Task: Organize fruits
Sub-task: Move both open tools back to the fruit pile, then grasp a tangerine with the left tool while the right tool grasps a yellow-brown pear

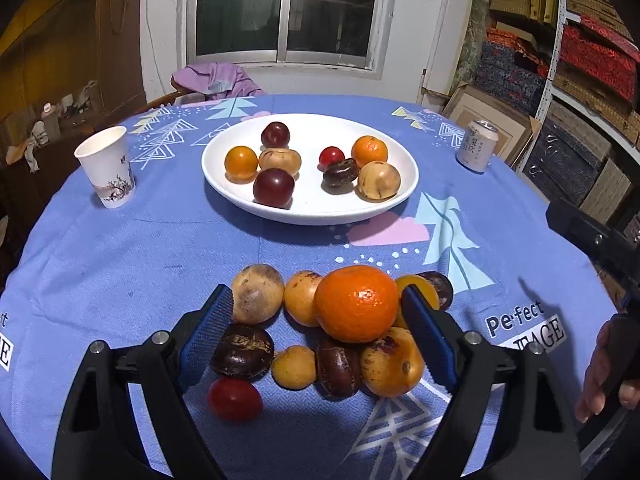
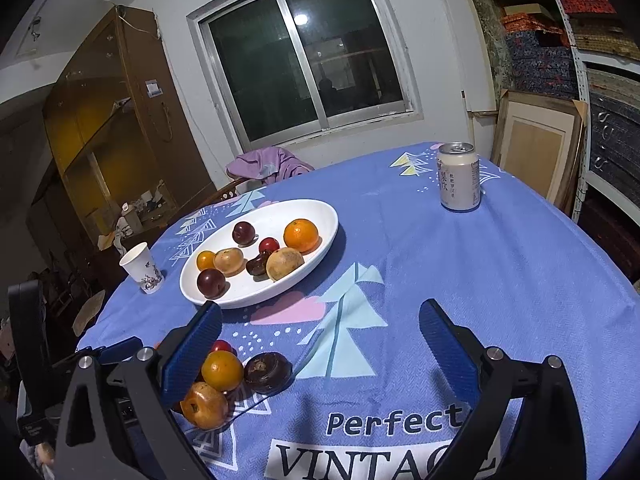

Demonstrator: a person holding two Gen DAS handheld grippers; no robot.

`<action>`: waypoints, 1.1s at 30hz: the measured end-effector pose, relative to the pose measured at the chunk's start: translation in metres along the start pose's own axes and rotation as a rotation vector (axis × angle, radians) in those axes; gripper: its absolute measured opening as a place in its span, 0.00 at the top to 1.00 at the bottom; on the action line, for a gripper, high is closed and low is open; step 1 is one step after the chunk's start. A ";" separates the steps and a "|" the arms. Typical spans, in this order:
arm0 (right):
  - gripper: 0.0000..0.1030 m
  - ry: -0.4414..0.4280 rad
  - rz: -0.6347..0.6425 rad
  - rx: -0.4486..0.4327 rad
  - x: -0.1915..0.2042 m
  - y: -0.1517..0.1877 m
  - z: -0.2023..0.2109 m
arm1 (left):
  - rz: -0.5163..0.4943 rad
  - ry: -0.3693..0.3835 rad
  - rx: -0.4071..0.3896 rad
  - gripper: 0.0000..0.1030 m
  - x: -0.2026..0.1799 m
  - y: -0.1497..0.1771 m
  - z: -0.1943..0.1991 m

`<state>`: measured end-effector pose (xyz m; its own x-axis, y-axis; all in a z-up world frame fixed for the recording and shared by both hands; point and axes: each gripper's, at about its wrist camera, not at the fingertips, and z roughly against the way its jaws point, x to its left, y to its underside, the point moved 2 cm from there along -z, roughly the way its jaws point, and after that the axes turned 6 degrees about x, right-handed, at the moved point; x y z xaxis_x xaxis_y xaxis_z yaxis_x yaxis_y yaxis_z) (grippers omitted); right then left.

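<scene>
The left gripper (image 1: 320, 320) is hovering with its blue-padded jaws spread wide over a pile of loose fruit (image 1: 320, 332) at the near edge of the blue tablecloth (image 1: 120, 260). A big orange (image 1: 356, 303) is sitting on top of the pile between the pads, but neither pad is pressing on it. Around it are lying tan and yellow fruits, two dark brown ones and a small red fruit (image 1: 234, 398) at the near left.

The right gripper (image 2: 320, 344) is also standing fully spread, with only bare cloth between its pads. The right end of the pile is showing just beside its left pad: a yellow-orange fruit (image 2: 222, 370), a dark brown fruit (image 2: 267, 372) and a tan one (image 2: 205, 405).

Farther across the table, a white oval plate (image 1: 310, 212) is holding eight fruits in two groups of four: two dark red plums, a yellow fruit and a tan one at the left, and an orange, a small red fruit, a dark brown one and a tan one at the right. A paper cup (image 1: 106, 166) is standing at the far left, a drinks can (image 1: 478, 145) at the far right. A hand (image 1: 604, 376) is showing at the right edge of the left wrist view.
</scene>
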<state>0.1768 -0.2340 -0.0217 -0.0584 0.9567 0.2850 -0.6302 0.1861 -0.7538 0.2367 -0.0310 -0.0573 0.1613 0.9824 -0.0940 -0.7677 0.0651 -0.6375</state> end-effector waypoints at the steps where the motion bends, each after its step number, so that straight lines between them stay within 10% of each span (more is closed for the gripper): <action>1: 0.03 0.001 0.002 0.000 0.000 0.001 0.000 | -0.002 0.003 0.003 0.21 -0.002 0.000 -0.001; 11: 0.03 0.013 -0.002 0.012 -0.002 0.001 -0.005 | -0.042 0.079 0.024 0.56 -0.012 0.000 -0.008; 25: 0.03 -0.063 0.195 0.085 0.045 0.030 -0.015 | 0.114 -0.118 -0.089 0.56 0.078 0.027 0.052; 33: 0.31 -0.062 0.466 0.179 0.100 0.072 -0.024 | 0.161 -0.141 -0.075 0.56 0.096 0.034 0.051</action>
<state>0.1439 -0.1199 -0.0614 -0.4073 0.9131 -0.0188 -0.6492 -0.3039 -0.6973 0.1944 0.0741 -0.0492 -0.0517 0.9942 -0.0943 -0.7277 -0.1022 -0.6782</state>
